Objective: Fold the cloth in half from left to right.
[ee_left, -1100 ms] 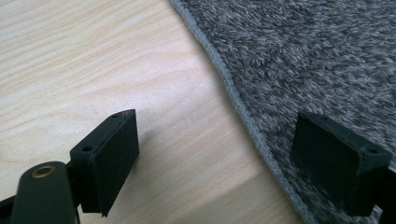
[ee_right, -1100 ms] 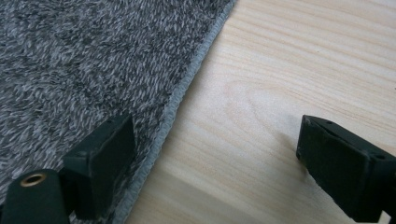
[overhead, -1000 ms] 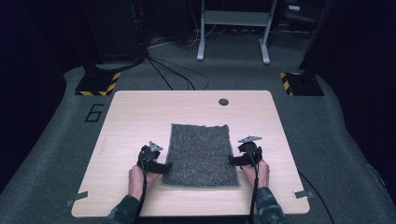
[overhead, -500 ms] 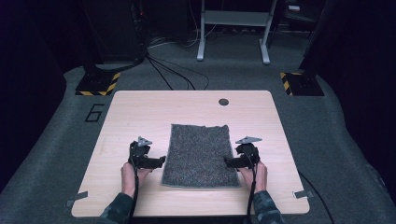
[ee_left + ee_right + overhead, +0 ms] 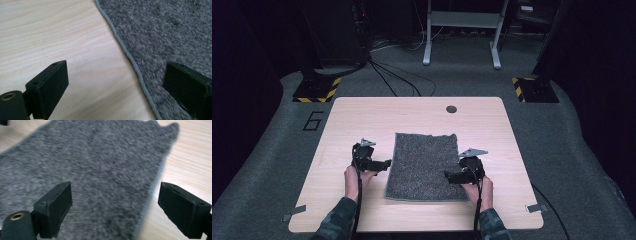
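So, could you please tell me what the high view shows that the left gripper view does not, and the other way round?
The high view alone takes in the whole grey cloth, both hands, the right gripper, the round hole near the table's far edge and the floor cables. The left gripper view alone gives the close detail: the cloth's stitched hem and fuzzy pile, with the open jaws straddling that hem and nothing between them. Both show the left gripper, the cloth's left edge and the wooden table.
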The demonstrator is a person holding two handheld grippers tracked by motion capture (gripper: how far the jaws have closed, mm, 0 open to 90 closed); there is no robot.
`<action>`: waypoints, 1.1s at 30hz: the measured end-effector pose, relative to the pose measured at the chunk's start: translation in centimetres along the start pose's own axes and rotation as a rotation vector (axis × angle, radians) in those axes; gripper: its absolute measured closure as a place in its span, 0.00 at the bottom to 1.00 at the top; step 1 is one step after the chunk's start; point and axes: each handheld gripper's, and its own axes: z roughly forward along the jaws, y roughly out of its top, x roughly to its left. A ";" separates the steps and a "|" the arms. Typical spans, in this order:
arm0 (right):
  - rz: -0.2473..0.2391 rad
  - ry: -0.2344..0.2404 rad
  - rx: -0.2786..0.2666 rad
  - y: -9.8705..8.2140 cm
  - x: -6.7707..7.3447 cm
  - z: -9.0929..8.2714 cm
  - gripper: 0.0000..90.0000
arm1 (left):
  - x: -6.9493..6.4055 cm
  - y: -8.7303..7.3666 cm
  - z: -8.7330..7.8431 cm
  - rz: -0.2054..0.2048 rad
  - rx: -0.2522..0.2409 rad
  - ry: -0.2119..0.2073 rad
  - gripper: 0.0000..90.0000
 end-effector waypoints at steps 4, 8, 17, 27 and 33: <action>-0.040 0.028 0.009 0.5 1.6 0.3 0.13 | 0.4 1.0 0.6 -0.003 -0.009 -0.009 0.06; -0.062 0.055 0.000 0.8 2.9 0.7 0.13 | 0.6 2.1 1.7 0.001 -0.005 -0.021 0.06; -0.125 0.127 0.026 1.2 7.0 2.0 0.13 | 0.8 4.1 3.7 0.020 0.031 -0.039 0.11; -0.192 0.202 0.042 1.9 11.1 3.7 0.12 | 1.5 5.7 5.9 0.004 0.061 -0.052 0.08; -0.245 0.236 0.078 2.1 14.0 4.8 0.13 | 1.7 6.4 6.8 0.000 0.056 -0.051 0.10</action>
